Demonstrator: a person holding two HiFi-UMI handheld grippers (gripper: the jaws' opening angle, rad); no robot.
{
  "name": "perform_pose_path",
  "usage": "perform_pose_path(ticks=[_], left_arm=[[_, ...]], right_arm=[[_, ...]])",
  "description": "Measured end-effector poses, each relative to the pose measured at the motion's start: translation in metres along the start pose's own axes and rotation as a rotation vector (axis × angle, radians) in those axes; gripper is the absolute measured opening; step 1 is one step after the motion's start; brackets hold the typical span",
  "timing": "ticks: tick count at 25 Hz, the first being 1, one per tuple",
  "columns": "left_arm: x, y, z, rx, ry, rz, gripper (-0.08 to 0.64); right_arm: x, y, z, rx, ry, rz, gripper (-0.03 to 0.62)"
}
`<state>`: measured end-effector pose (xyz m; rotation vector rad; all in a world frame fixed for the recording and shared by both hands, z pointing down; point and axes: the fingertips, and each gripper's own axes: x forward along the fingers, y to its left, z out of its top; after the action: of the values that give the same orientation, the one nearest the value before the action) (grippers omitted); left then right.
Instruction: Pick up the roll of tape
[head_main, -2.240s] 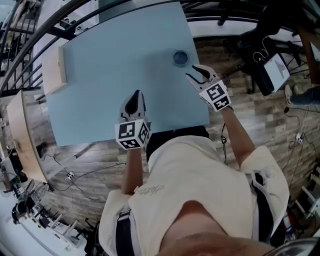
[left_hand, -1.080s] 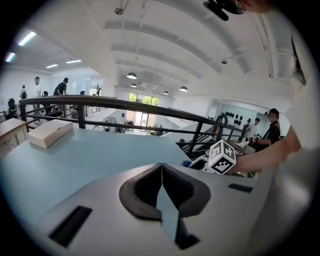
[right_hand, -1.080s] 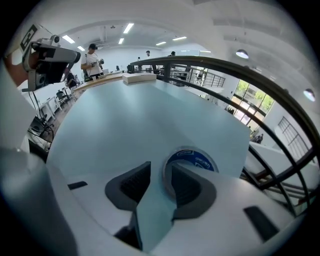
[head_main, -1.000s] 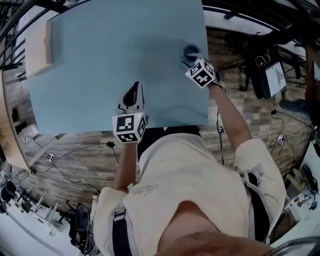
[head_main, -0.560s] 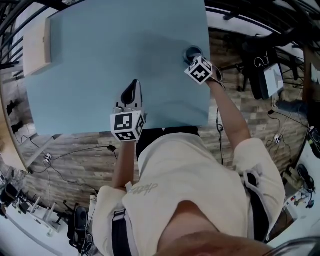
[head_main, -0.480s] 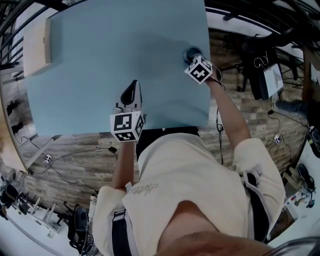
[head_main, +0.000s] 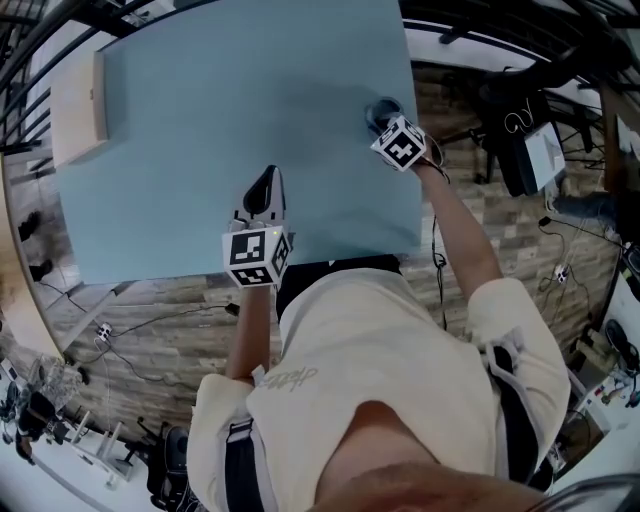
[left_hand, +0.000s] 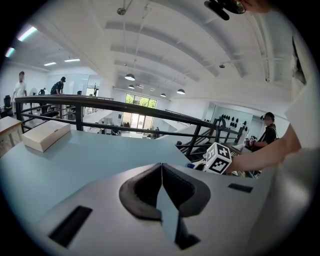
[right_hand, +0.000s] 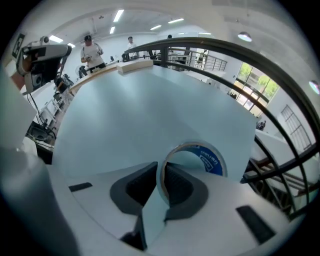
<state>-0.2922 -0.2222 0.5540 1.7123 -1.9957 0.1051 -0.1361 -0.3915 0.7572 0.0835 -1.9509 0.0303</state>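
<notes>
The roll of tape, clear with a blue inner label, lies flat near the right edge of the pale blue table. My right gripper points steeply down, one jaw inside the ring and one outside. Its jaws have just been closing and now pinch the roll's near wall. In the head view the roll of tape shows only partly beyond the right gripper. My left gripper hovers over the table's near middle. In its own view the left gripper is shut and empty.
A flat cardboard box lies at the table's far left edge. The table's right edge runs just beside the tape, with a black railing past it. A dark chair and cables are on the wood floor to the right.
The right gripper went from beside the tape to down over it, and its jaws closed on the roll's wall. The left gripper stayed where it was.
</notes>
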Motion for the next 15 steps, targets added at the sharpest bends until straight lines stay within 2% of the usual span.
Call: perform_pose_path(ticks=[8, 15], left_arm=[[0.002, -0.010, 0.006, 0.036, 0.004, -0.059, 0.021], [0.000, -0.029, 0.029, 0.093, -0.023, -0.124, 0.021]], right_arm=[[-0.043, 0.000, 0.024, 0.120, -0.218, -0.035, 0.051], [-0.112, 0.010, 0.039, 0.250, -0.440, -0.055, 0.052]])
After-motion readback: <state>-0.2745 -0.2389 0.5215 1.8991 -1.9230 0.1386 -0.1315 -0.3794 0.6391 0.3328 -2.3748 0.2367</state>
